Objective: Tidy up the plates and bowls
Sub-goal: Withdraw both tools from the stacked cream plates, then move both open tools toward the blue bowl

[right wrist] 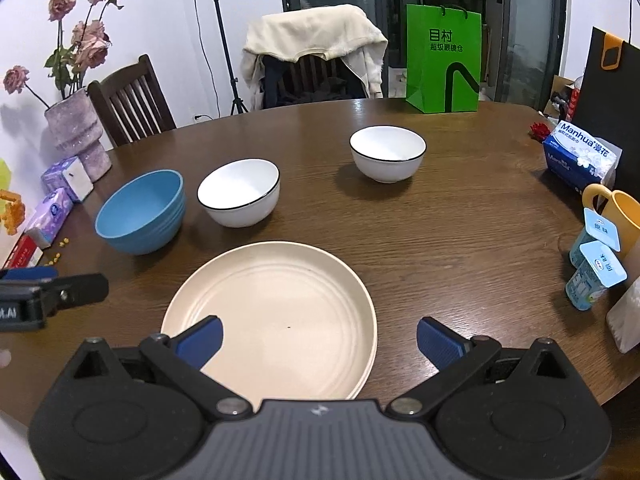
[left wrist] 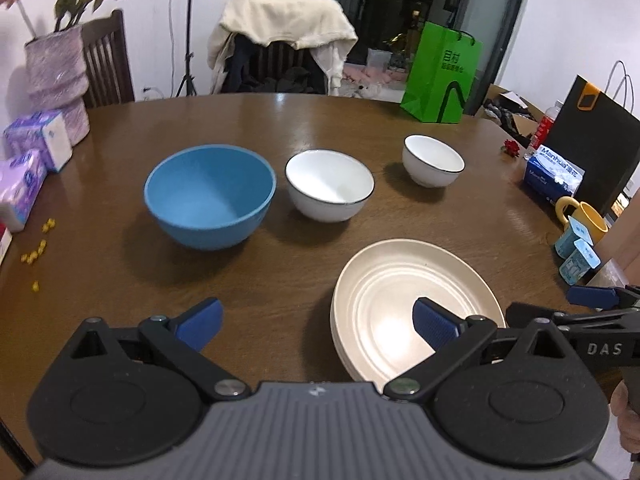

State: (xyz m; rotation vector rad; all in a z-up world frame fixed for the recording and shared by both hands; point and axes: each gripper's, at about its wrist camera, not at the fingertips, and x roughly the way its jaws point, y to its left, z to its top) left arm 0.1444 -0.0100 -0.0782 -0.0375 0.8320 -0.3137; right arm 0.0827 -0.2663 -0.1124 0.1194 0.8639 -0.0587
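Observation:
On the round wooden table [left wrist: 280, 264] stand a blue bowl [left wrist: 210, 196], a white black-rimmed bowl [left wrist: 329, 184] and a second white bowl [left wrist: 433, 160] farther right. A stack of cream plates [left wrist: 384, 280] lies nearest. My left gripper [left wrist: 318, 324] hangs open above the table, its right finger over the plates' left part. In the right wrist view my right gripper [right wrist: 319, 340] is open above the cream plates [right wrist: 280, 300], holding nothing. Beyond them are the blue bowl [right wrist: 140, 212] and the two white bowls [right wrist: 239, 192] [right wrist: 387, 154]. The left gripper's tip [right wrist: 52, 292] shows at the left edge.
A green paper bag [right wrist: 443, 60] stands at the table's far edge. A yellow mug [right wrist: 616, 216], two small cups [right wrist: 592, 276] and a blue tissue pack [right wrist: 580, 156] sit at the right. A vase of flowers [right wrist: 78, 136] and purple tissue packs [right wrist: 68, 180] are at the left. Chairs stand behind.

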